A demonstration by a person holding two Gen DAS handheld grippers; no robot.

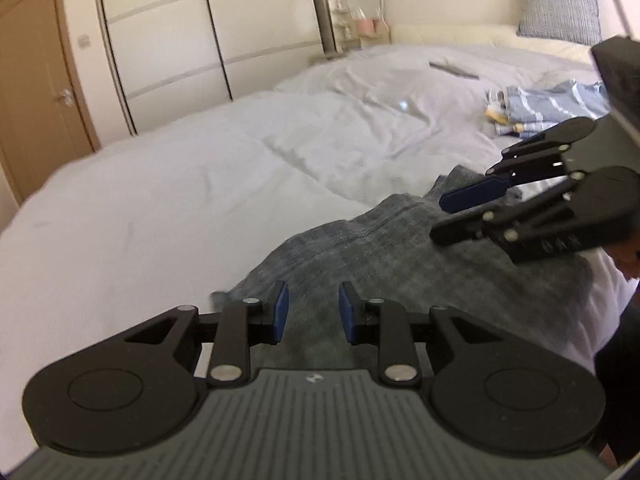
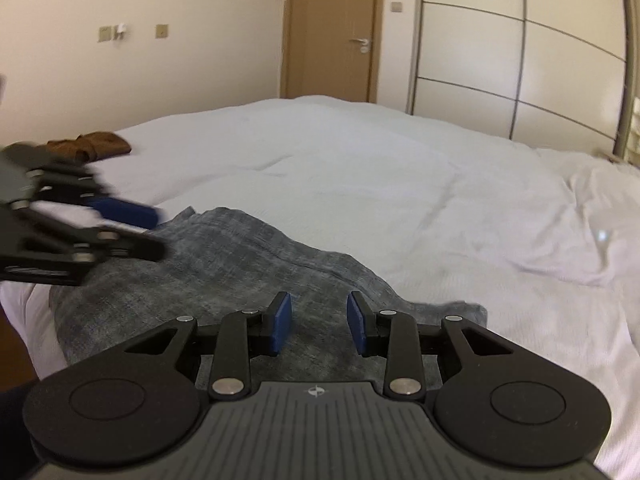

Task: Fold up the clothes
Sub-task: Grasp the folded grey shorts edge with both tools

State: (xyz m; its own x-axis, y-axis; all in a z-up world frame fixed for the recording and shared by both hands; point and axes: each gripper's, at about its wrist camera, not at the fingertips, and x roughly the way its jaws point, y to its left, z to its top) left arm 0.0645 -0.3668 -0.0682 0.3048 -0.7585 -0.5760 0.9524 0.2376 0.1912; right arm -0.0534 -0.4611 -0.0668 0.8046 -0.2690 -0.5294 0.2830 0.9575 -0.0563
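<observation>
centrally, dark grey garment [image 1: 360, 252]: lay crumpled on the near part of the bed [image 1: 160, 184], spread under both claws, one edge reaching toward the bed's near side.
left claw [image 1: 313, 312]: blue pads apart, nothing between them, hovered just above the grey cloth; contact with it not discernible.
right claw [image 2: 319, 322]: pads likewise apart, gripped nothing, positioned over the same garment, near its rumpled edge.
blue striped clothing [image 1: 552, 106]: lay in a loose heap farther up the bed, well apart from the grey piece.
brown garment [image 2: 90, 145]: bunched at the bed's far left edge in the right wrist view.
grey cushion [image 1: 558, 4]: propped upright at the head of the bed.
wardrobe [image 1: 208, 32], door [image 2: 334, 32]: stood beyond the bed, both closed.
</observation>
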